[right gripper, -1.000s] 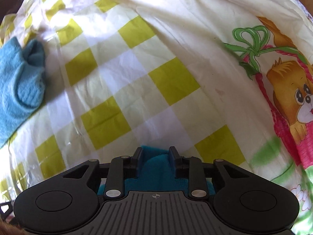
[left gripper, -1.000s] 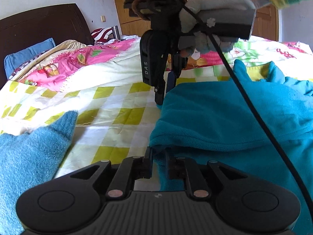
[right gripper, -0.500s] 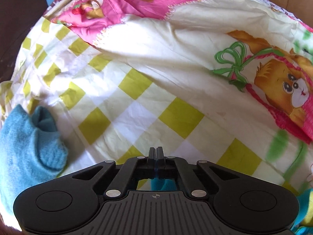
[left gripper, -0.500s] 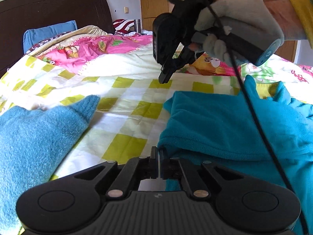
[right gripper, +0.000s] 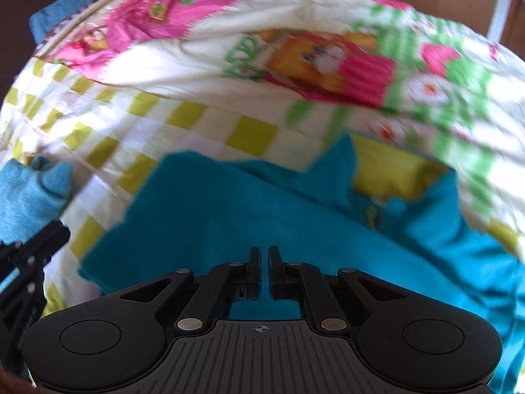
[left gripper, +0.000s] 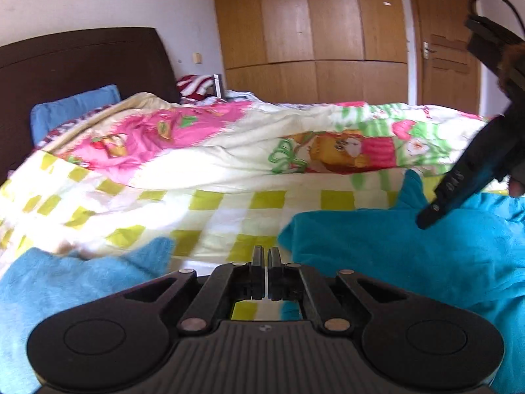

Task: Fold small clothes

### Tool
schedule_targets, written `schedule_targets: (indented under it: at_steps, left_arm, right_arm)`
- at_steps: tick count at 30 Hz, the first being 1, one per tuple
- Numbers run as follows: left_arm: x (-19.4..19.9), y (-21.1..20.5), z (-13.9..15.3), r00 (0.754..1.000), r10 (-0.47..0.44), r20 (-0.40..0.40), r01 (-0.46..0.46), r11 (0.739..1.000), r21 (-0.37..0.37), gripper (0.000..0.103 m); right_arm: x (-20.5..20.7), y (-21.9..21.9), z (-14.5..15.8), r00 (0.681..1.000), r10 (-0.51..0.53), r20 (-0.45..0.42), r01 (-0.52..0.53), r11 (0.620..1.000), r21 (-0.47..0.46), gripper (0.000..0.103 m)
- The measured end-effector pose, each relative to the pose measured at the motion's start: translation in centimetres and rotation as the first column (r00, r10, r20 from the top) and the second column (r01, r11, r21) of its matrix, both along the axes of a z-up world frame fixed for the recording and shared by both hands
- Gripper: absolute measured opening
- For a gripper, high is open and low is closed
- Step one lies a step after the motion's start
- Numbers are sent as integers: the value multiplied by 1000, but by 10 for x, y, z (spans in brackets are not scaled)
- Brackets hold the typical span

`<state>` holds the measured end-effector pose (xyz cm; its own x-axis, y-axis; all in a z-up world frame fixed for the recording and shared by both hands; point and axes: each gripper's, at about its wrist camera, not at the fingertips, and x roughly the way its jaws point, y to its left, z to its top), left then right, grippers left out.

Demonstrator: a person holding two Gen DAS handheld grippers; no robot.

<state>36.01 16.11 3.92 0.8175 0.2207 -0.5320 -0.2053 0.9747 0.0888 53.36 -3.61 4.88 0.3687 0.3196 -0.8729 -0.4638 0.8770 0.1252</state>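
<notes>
A teal fleece garment (left gripper: pixel 410 252) lies folded over on the checked bedspread; in the right wrist view the garment (right gripper: pixel 246 203) fills the middle. My left gripper (left gripper: pixel 265 256) is shut with nothing between its fingers, just left of the garment's near corner. The left gripper (right gripper: pixel 32 252) also shows at the lower left of the right wrist view. My right gripper (right gripper: pixel 264 257) hovers over the garment, its fingers together but for a thin slit, holding nothing. Its dark body (left gripper: pixel 459 190) hangs above the garment's far right. A fluffy light-blue piece (left gripper: pixel 82 279) lies left of the garment (right gripper: pixel 29 193).
The bedspread (left gripper: pixel 213 210) has yellow checks in front and pink cartoon prints behind. A dark headboard (left gripper: pixel 82 62) and a blue pillow (left gripper: pixel 72 111) are at the back left. Wooden wardrobe doors (left gripper: pixel 311 32) stand beyond the bed.
Both grippers let go of the teal garment's edge and drew back and up. The right gripper swung from the middle to the right. The garment now lies folded on the bed.
</notes>
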Motion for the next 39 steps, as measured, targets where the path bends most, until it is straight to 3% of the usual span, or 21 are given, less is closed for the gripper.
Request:
schedule_targets:
  at_steps: [2, 4, 6, 7, 10, 12, 15, 18, 19, 20, 22, 24, 26, 28, 32, 35, 39]
  left_arm:
    - [21, -1, -24, 991, -53, -124, 49, 998, -34, 18]
    - [29, -4, -51, 973, -68, -221, 68, 998, -6, 19]
    - [22, -15, -53, 972, -92, -214, 115, 988, 99, 23]
    - [20, -20, -49, 972, -88, -216, 122, 981, 152, 24]
    - [15, -19, -36, 975, -46, -217, 88, 978, 187, 24]
    - [7, -24, -19, 988, -32, -153, 66, 973, 220, 24]
    - [-4, -40, 3, 994, -72, -76, 84, 981, 176, 24]
    - [-15, -64, -2, 986, -152, -76, 159, 982, 106, 24]
    - [-17, -75, -12, 977, -182, -110, 196, 973, 124, 24]
    - [-18, -83, -23, 968, -203, -150, 224, 965, 139, 24]
    - [-15, -92, -51, 942, -206, -264, 248, 959, 139, 24]
    - [-20, -93, -64, 940, -217, -263, 268, 947, 177, 24]
    - [-25, -96, -63, 934, -224, -277, 292, 928, 233, 25]
    - [-27, -92, -58, 933, -212, -290, 282, 933, 225, 25]
    - [-35, -82, -49, 939, -154, -306, 224, 952, 210, 25]
    - [-45, -80, -43, 939, -132, -318, 202, 960, 196, 25]
    - [-49, -86, -51, 911, -153, -382, 260, 934, 245, 25]
  right_arm:
    - [1, -36, -27, 992, -113, -47, 109, 991, -76, 7]
    - [4, -70, -44, 974, -209, -83, 205, 977, -48, 0]
    - [2, -95, -36, 950, -295, -101, 300, 953, 34, 0]
    - [-4, -103, -27, 946, -317, -75, 322, 945, 65, 11]
    - [-37, -133, -7, 933, -359, 14, 357, 931, 73, 11]
    - [-63, -163, 0, 907, -419, 36, 416, 907, 63, 12]
    - [-96, -208, -9, 845, -535, -12, 535, 844, 44, 22]
    - [-114, -238, -37, 798, -599, -63, 600, 800, -2, 23]
    - [-118, -243, -43, 795, -605, -40, 606, 795, 5, 21]
    - [-119, -246, -49, 794, -608, -14, 608, 794, 14, 26]
    - [-116, -248, -58, 791, -611, -27, 612, 791, 20, 26]
    - [-119, -252, -57, 790, -613, -18, 613, 790, 17, 17]
    - [-124, -265, -57, 774, -632, -40, 633, 773, 37, 12]
    - [-128, -273, -54, 764, -642, -66, 645, 761, 63, 13]
    - [-140, -272, -37, 777, -627, -52, 629, 771, 96, 19]
    - [-149, -267, -17, 795, -604, 49, 598, 795, 97, 21]
    - [-134, -261, -15, 810, -583, 54, 577, 811, 95, 21]
